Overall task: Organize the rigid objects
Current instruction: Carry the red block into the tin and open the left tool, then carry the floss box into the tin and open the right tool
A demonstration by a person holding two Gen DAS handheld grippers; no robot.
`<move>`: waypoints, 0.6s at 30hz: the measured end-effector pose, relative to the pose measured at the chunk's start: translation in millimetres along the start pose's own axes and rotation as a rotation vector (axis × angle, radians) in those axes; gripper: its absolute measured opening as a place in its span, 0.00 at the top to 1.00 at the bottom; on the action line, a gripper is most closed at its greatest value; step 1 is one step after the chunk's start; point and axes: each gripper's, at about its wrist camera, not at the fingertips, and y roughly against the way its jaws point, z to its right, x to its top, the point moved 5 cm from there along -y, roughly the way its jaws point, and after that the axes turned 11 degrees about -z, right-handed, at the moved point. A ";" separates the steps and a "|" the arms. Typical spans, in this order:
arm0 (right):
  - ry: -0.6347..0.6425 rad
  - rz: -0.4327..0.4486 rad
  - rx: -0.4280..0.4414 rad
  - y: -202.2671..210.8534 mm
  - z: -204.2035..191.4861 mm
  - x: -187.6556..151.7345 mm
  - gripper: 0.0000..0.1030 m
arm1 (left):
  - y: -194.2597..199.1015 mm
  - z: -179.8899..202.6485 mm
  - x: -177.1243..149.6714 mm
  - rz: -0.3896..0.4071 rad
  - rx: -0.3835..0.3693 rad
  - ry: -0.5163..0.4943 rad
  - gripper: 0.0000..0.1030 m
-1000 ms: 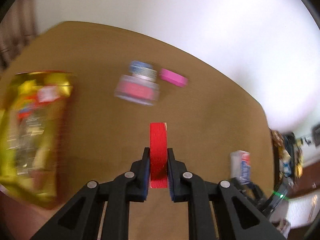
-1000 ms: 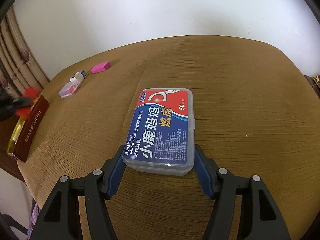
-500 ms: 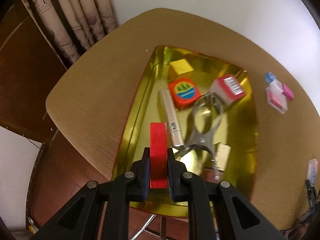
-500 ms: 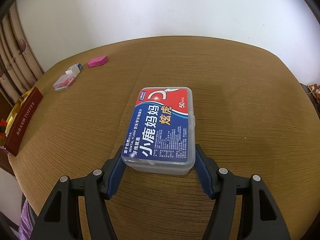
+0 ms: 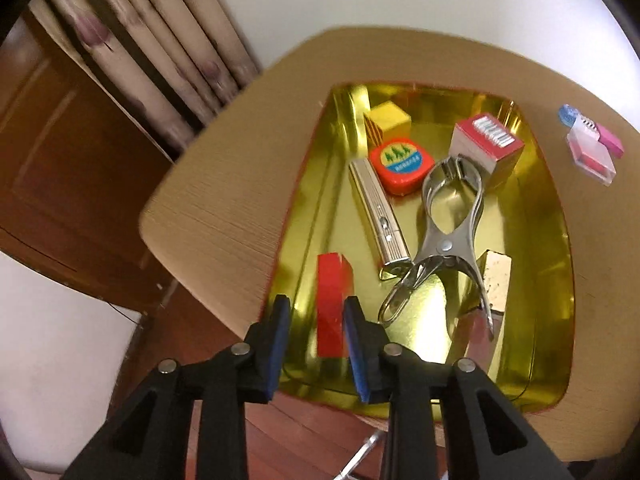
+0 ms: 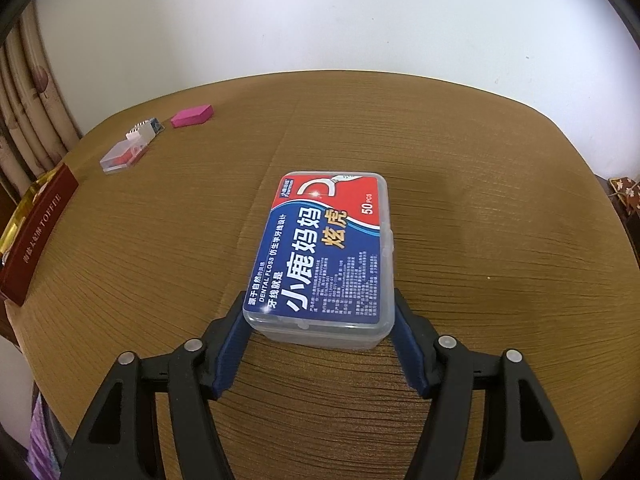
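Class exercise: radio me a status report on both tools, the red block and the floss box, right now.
Left tool opening, red block loose between pads over gold tin. Right tool astride floss box on table; contact unclear. Nothing in the way.

The left wrist camera looked steeply down over the worktop [image 5: 224, 216] corner; the right looked across its middle; both showed the tray [image 5: 560, 264].

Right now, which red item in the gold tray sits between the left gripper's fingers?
The plain red block, standing between the opening left gripper, unlike the red tape measure farther back.
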 end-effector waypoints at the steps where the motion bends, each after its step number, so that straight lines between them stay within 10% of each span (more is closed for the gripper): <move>1: 0.004 -0.006 -0.013 -0.9 -2.0 0.5 0.36 | 7.8 -2.0 -4.7 0.034 -0.004 0.019 0.72; 10: -0.055 -0.102 -0.005 -10.9 -1.9 21.2 0.27 | 46.3 -36.1 -66.9 0.164 -0.271 0.256 0.59; 18: -0.033 -0.098 0.027 -4.3 -2.1 32.1 0.45 | 33.8 -58.8 -96.9 0.124 -0.337 0.320 0.59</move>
